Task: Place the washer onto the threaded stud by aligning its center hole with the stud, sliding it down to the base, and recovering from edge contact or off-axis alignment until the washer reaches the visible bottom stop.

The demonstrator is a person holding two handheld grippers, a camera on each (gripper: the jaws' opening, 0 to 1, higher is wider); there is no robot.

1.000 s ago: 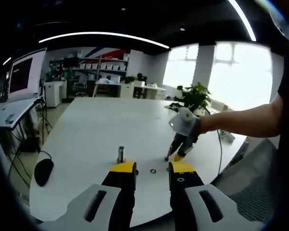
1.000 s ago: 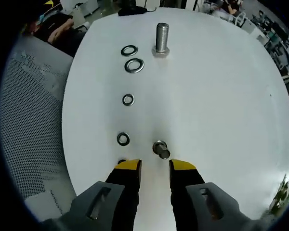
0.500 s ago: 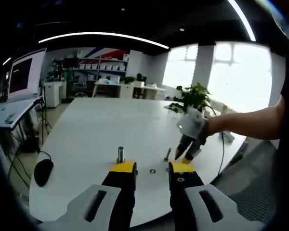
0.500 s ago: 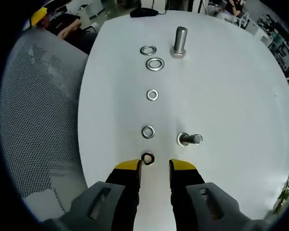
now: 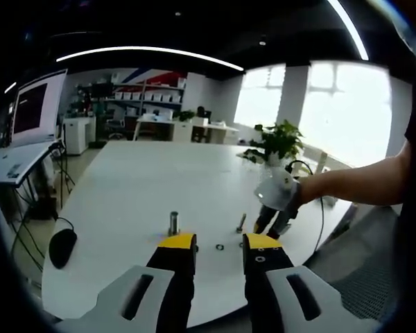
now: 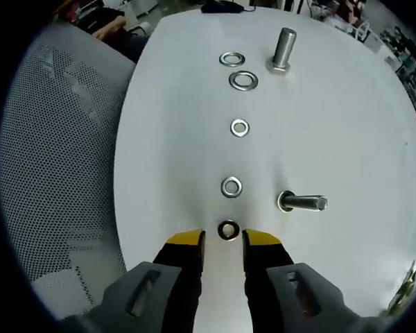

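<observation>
White tabletop (image 5: pixel 132 180) runs out toward shelving, desks and bright windows in the left gripper view. Low in front, the left gripper (image 5: pixel 219 241) has its yellow-tipped black jaws parted with nothing between them. Beyond the tips stand a larger upright steel stud (image 5: pixel 173 223) and a slimmer threaded steel stud (image 5: pixel 241 223), with a small washer (image 5: pixel 220 246) flat on the table between them. Further right, a person's arm brings the right gripper (image 5: pixel 269 226) down close to the slim stud.

In the right gripper view, five flat steel washers lie in a row on the table. The nearest, a small dark-centred washer (image 6: pixel 228 230), sits just beyond the open, empty yellow tips. Its slim stud (image 6: pixel 302 202) is off to one side — well off the washer's axis.

Likely trouble: the washer lies flat, so closing jaws may skid it away, or tilt it to catch on the threads.
</observation>
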